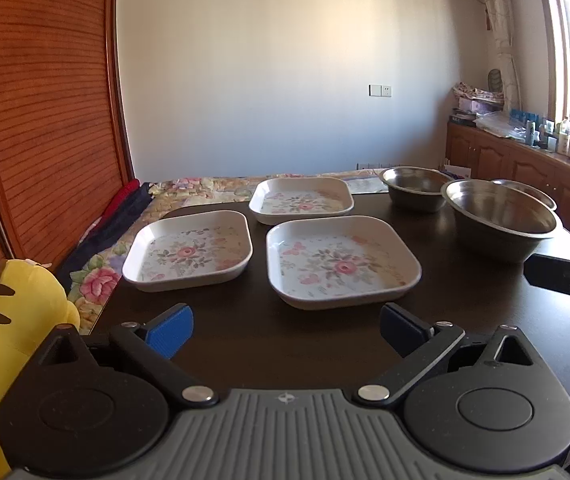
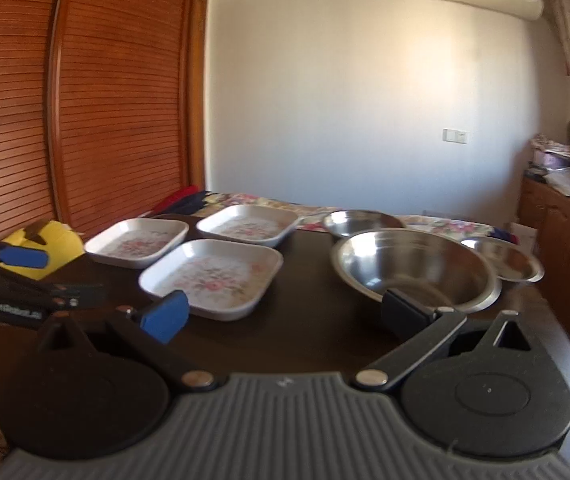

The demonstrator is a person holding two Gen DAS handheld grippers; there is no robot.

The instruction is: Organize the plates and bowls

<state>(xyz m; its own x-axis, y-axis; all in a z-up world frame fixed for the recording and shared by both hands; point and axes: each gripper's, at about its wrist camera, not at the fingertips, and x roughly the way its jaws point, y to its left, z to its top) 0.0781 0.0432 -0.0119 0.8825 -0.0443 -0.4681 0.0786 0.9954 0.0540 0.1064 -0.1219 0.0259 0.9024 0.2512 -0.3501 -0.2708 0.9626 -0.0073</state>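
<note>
On the dark desk point(image 1: 325, 344) I count three square floral plates point(image 1: 343, 260) to the left and three steel bowls point(image 1: 501, 218) to the right — none stacked. My left tongs point(image 1: 287, 330) and right tongs point(image 2: 285, 316) both hang spread apart, gripping nothing.

On the bench point(image 1: 325, 344) three square plates sit to the left: one nearest point(image 1: 343, 262), one to its left point(image 1: 189, 250), one behind point(image 1: 301, 200). To the right stand three bowls: the largest point(image 1: 501, 218) in front, one behind it point(image 1: 415, 188), one to its far right point(image 2: 503, 258).
</note>
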